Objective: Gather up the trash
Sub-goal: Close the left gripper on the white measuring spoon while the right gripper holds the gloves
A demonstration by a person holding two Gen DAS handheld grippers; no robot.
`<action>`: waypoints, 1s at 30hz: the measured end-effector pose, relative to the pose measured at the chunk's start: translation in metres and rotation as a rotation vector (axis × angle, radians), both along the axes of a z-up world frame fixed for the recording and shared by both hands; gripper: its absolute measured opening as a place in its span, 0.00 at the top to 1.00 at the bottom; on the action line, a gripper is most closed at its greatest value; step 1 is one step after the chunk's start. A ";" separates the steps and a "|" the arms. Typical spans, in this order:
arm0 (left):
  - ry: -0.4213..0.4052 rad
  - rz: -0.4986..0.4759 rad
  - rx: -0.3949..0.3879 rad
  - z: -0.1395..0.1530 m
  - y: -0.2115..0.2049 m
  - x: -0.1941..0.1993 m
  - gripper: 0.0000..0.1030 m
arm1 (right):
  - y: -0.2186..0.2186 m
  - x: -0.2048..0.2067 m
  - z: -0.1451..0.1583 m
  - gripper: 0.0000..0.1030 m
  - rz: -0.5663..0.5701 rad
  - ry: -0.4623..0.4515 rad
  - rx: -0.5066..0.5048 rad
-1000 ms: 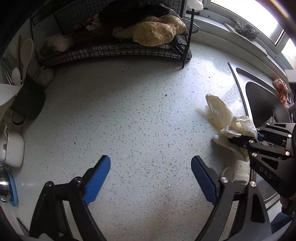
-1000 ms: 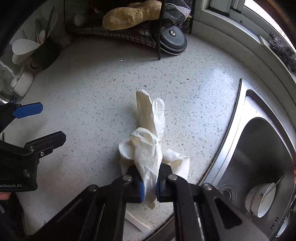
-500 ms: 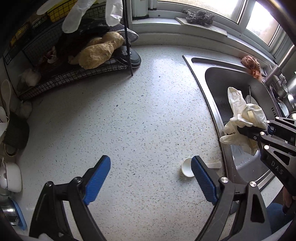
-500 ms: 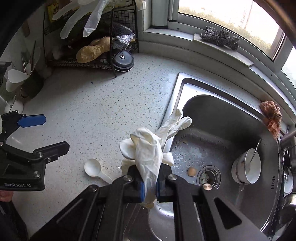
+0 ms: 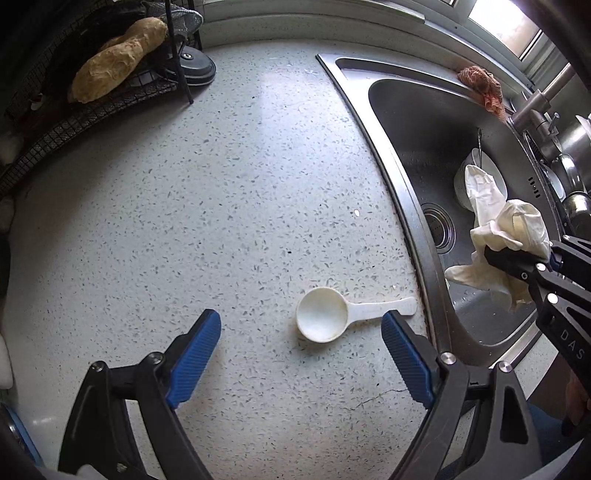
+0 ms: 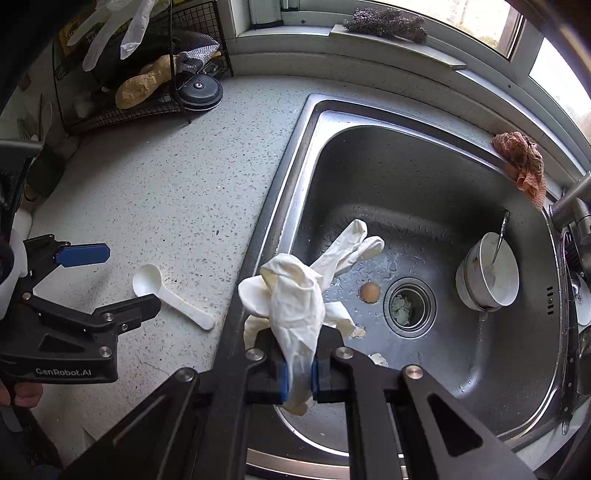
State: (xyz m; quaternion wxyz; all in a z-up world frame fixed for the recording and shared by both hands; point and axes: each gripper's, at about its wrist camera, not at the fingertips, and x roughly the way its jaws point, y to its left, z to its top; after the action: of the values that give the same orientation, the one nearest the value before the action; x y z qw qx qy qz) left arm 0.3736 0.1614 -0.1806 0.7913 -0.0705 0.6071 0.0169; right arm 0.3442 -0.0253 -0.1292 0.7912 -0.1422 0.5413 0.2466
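Left wrist view: left gripper point(image 5: 301, 347) jaws spread wide, nothing between the pads, pointing down at the speckled counter point(image 5: 207, 206). White scoop point(image 5: 325, 314) lies flat on the counter between and just ahead of the blue fingertips point(image 5: 199, 350), bowl toward the left, handle running right to near the sink point(image 5: 373, 122) rim; scoop not touched by either pad. Right gripper point(image 5: 517, 258) comes in from the right edge, clenched on a crumpled white glove point(image 5: 498, 229), which hangs in the air over the sink basin. Drain point(image 5: 439, 229) just left of the glove. White bowl point(image 5: 461, 184) partly hidden behind the glove. Orange cloth point(image 5: 480, 88) on the far sink rim. Wire rack point(image 5: 74, 110) top left with a tan lump point(image 5: 118, 62) on it; black round thing point(image 5: 194, 62) beside the rack.

Right wrist view: right gripper point(image 6: 297, 373) jaws closed tight, grasping the glove point(image 6: 295, 295), bunched upward from the pads, its fingers pointing out over the basin. Glove is off the counter, above the sink's point(image 6: 306, 122) near-left part. Bowl point(image 6: 487, 277) with a utensil in it stands at the basin's right side; drain point(image 6: 406, 304) at centre, a small brownish round bit point(image 6: 369, 292) just left of it. Cloth point(image 6: 521, 162) on the back rim. Left gripper point(image 6: 114, 280) at left edge, released, over the scoop point(image 6: 155, 286) on the counter point(image 6: 166, 184). Rack point(image 6: 129, 99) top left, gloves point(image 6: 110, 29) hanging above it. Dark scrubber point(image 6: 384, 24) on the windowsill.
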 end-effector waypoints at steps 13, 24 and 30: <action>0.056 0.171 0.004 -0.008 0.006 0.014 0.15 | -0.002 0.006 -0.010 0.93 -0.012 0.046 0.009; 0.088 0.115 0.063 -0.004 -0.018 0.007 0.54 | -0.015 0.002 -0.011 0.93 -0.052 0.059 0.019; 0.063 0.098 0.065 -0.004 -0.017 -0.007 0.71 | -0.017 -0.009 -0.011 0.93 -0.053 0.071 0.032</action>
State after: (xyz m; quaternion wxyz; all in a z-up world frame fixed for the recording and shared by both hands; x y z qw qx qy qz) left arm 0.3663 0.1444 -0.1843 0.7719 -0.0738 0.6267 0.0775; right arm 0.3348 -0.0419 -0.1401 0.7797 -0.1064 0.5687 0.2392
